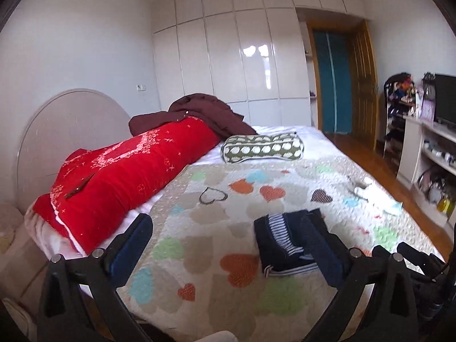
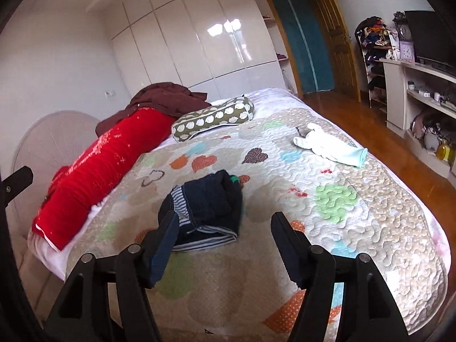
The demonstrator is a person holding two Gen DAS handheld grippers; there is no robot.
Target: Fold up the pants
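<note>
The dark navy pants (image 1: pixel 282 242) with a striped lining lie folded in a small bundle on the heart-patterned quilt (image 1: pixel 216 256). They also show in the right wrist view (image 2: pixel 208 208). My left gripper (image 1: pixel 228 233) is open and empty, held above the quilt with its right finger over the bundle's right edge. My right gripper (image 2: pixel 225 233) is open and empty, just in front of the bundle, with its left finger over the bundle's near left corner.
A long red bolster (image 1: pixel 122 176) and a brown garment (image 1: pixel 199 114) lie at the headboard side. A green patterned pillow (image 2: pixel 213 118) and white and mint clothes (image 2: pixel 330 145) lie farther back. A white shelf unit (image 2: pixel 413 91) stands to the right.
</note>
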